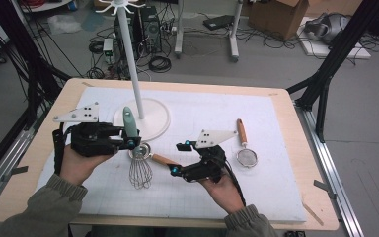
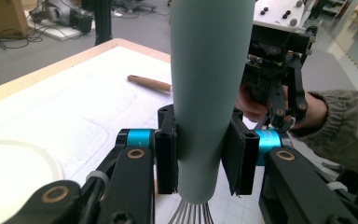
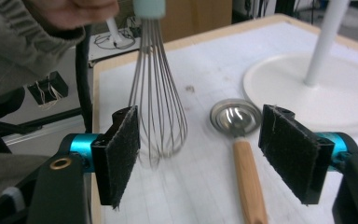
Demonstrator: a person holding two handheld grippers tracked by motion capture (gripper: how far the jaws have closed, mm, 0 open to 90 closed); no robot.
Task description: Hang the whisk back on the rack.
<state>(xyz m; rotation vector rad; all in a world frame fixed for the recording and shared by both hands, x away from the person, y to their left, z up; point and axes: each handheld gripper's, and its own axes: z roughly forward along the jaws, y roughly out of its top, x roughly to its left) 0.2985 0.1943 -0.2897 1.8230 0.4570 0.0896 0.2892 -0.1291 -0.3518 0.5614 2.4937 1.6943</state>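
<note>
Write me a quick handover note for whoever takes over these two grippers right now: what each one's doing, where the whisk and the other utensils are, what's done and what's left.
Left gripper: shut on the whisk by its teal handle, wires hanging down near the mat.
Right gripper: open, holding nothing; the wooden-handled spoon lies on the mat between its jaws.
Small strainer: flat on the mat, to the right of the right gripper.
White rack: stands at the back of the mat; its hooks look bare.
Done: whisk lifted.
Left, probably: hang the whisk on the rack, then the spoon and strainer.
</note>
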